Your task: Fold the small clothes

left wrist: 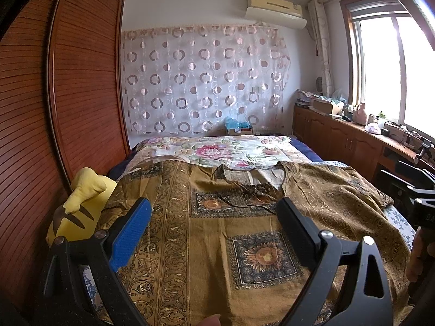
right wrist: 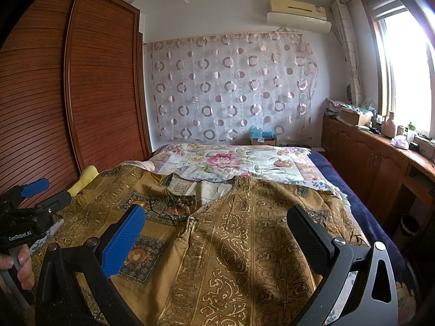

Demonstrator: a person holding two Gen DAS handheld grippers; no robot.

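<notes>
The left gripper (left wrist: 214,212) is hovering closest to the lens, its jaws spread wide and pinching nothing, a blue pad (left wrist: 130,233) on one finger and a black pad on the other. Below them the shirt (left wrist: 217,231) is lying flat on the bed (left wrist: 217,149), collar toward the far wall, its ochre cloth printed with sunflower squares and scroll borders. A fingertip is showing at the bottom edge of the left wrist view.

Going from the left: a louvred wooden wardrobe (left wrist: 81,81) is standing along the bed's side. Just beside it a yellow plush toy (left wrist: 78,209) is resting at the shirt's left edge, touching the cloth. Past the shirt's neckline a floral sheet (left wrist: 217,149) is covering the far part of the bed, and behind it a curtain (left wrist: 204,81) with ring patterns is hanging on the wall under an air conditioner (left wrist: 274,9).

In the right wrist view the right gripper (right wrist: 217,222) is hanging over the shirt's right half, jaws likewise spread apart and gripping nothing. The shirt's front opening is running between its two fingers. At that view's left edge a hand (right wrist: 19,263) is holding the handle of the left gripper.

Farther right, a dark blue blanket is showing along the bed's edge. A low cabinet (left wrist: 339,135) is running under the bright window (left wrist: 394,68), its top crowded with boxes, bottles and small items.
</notes>
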